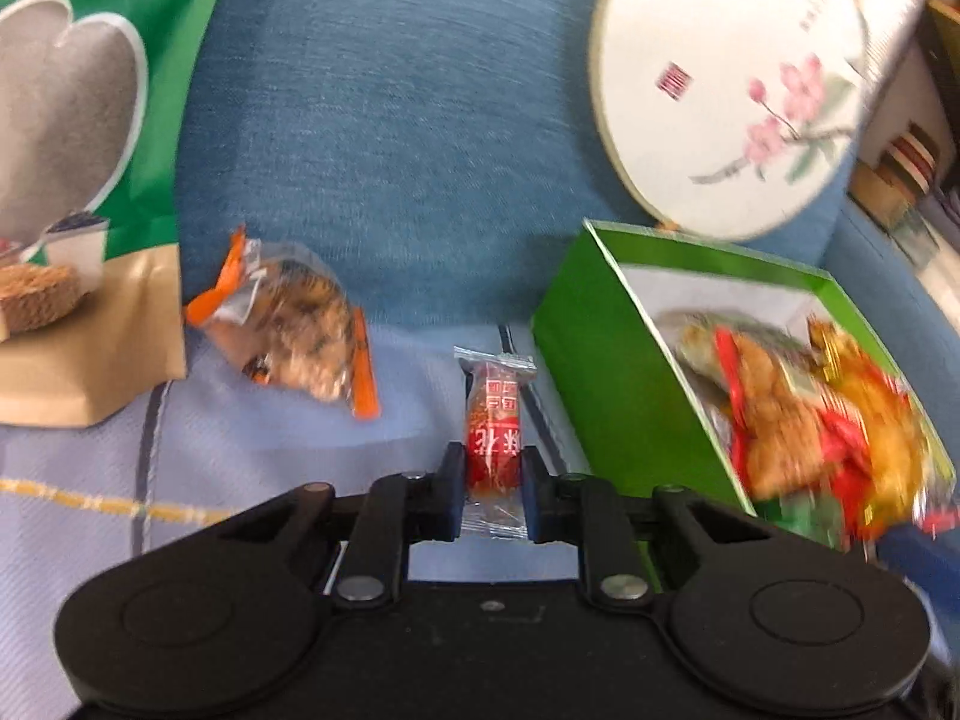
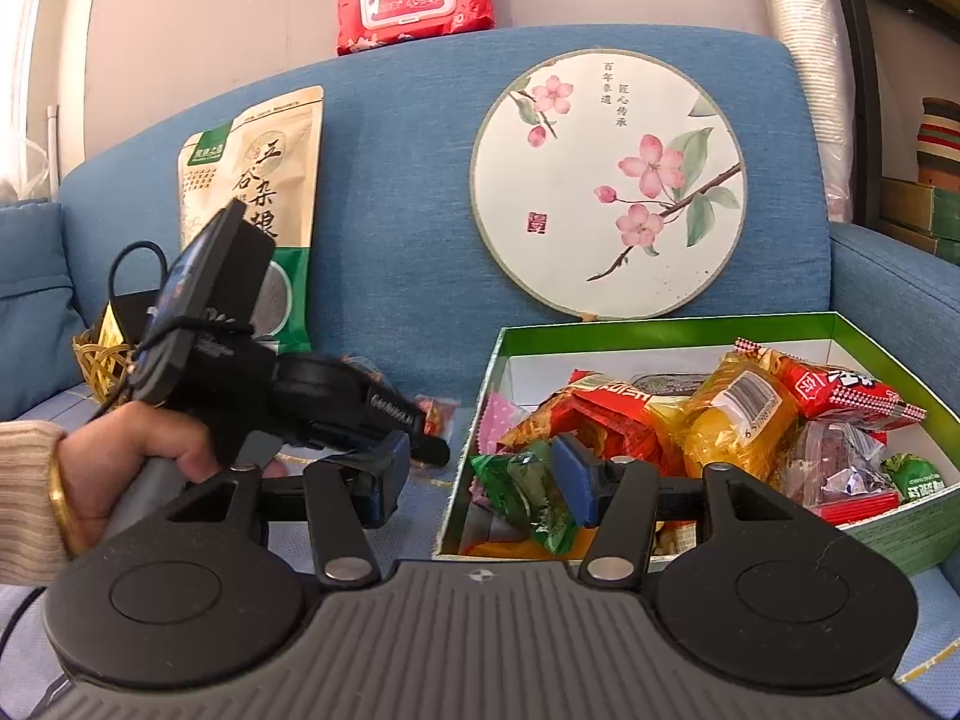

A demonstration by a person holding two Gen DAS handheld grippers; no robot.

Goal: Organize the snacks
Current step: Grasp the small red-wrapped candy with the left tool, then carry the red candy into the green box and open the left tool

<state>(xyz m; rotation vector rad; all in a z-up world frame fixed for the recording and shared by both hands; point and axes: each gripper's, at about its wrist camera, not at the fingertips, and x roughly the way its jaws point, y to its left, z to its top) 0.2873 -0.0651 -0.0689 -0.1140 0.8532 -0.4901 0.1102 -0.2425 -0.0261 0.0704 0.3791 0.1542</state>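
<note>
The left hand-held gripper [image 1: 493, 480] is clenched on a small red candy [image 1: 493, 432] in a clear wrapper; its two black fingers press the candy from both sides, and the candy stands lengthwise between them on the pale blue cover of the sofa seat [image 1: 240, 468]. In the right wrist view a person's hand [image 2: 129, 456] with a beige sleeve and a gold bangle holds this gripper low over the seat, just beside the left wall of the green box [image 2: 480, 420]. The right hand-held gripper [image 2: 480, 486] is released, with its jaws standing wide apart and nothing pressed between them; it hangs in front of the near left corner of the box. The box is open and lies on the seat, filled with many wrapped snacks [image 2: 690, 420] in red, yellow and green. To the left of the candy, a little farther on the seat, lies a snack packet with orange ends [image 1: 288, 336], apart from the box. Behind it a big grain bag [image 2: 258, 210] in beige and green leans on the blue backrest [image 2: 408, 150]. A round fan with pink flowers [image 2: 609, 186] leans on the backrest too, behind the box. On the top of the backrest lies a red pack of wet wipes [image 2: 416, 0].
</note>
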